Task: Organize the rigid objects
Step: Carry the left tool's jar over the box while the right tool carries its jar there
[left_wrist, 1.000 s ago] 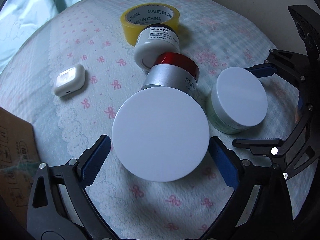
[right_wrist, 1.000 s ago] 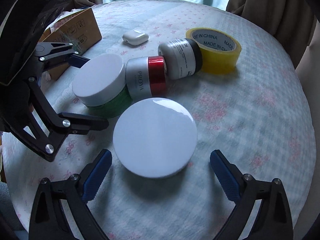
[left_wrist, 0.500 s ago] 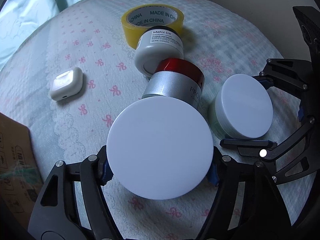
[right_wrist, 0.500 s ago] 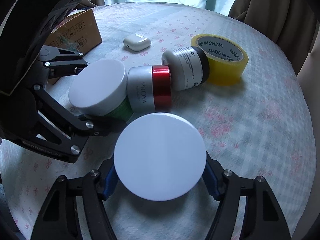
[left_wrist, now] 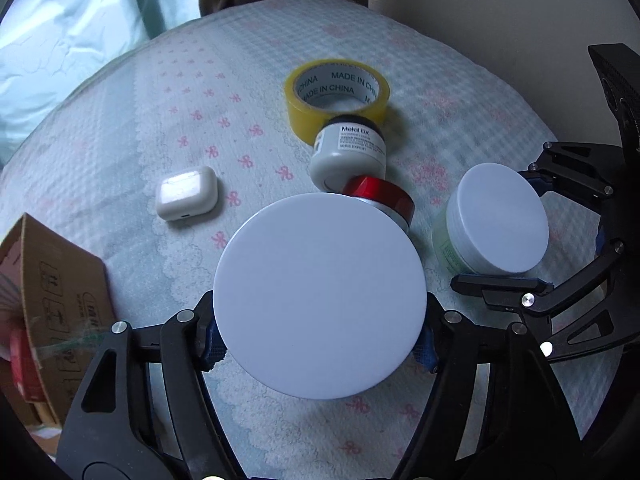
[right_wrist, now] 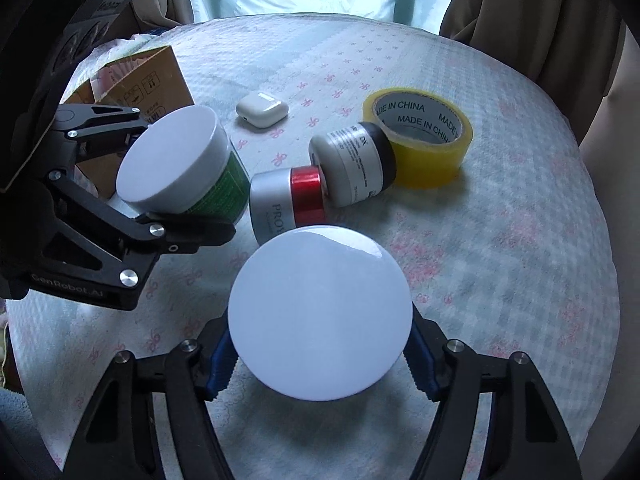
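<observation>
I hold two white-lidded jars above the table, left gripper pinching one jar, right gripper another jar; nothing looks sorted yet; tape, two tipped jars remain

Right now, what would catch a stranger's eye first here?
Two white-lidded jars, each clamped in a gripper: the green-labelled jar in the left gripper, another white-lidded jar in the right gripper. Behind them a yellow tape roll lies on the tablecloth.

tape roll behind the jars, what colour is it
Yellow tape roll, with black MADE IN CHINA print inside its core; clearest in the right wrist view.
</observation>
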A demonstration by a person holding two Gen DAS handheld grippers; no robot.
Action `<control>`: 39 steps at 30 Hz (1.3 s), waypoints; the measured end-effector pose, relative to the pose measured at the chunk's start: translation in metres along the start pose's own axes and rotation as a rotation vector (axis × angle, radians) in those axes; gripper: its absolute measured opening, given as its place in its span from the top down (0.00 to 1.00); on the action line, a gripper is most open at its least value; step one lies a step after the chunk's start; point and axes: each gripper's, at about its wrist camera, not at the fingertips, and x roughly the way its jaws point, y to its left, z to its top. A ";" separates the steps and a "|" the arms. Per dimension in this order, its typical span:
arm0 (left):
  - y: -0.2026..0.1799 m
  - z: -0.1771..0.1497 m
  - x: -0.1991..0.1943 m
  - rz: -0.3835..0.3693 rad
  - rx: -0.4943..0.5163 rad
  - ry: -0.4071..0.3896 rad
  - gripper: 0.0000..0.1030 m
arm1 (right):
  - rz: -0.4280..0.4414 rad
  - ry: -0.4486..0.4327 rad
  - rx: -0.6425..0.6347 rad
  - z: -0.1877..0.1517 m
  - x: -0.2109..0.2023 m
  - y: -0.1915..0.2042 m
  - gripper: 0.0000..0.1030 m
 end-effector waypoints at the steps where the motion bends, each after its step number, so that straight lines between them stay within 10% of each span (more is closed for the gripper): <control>1: 0.002 0.002 -0.008 0.003 -0.006 -0.008 0.34 | -0.003 -0.005 0.001 0.004 -0.007 0.001 0.35; 23: 0.136 0.023 -0.269 0.110 -0.164 -0.165 0.34 | -0.066 -0.154 0.075 0.168 -0.189 0.103 0.35; 39: 0.334 -0.063 -0.307 0.122 -0.192 -0.039 0.34 | 0.016 -0.082 0.333 0.250 -0.129 0.256 0.35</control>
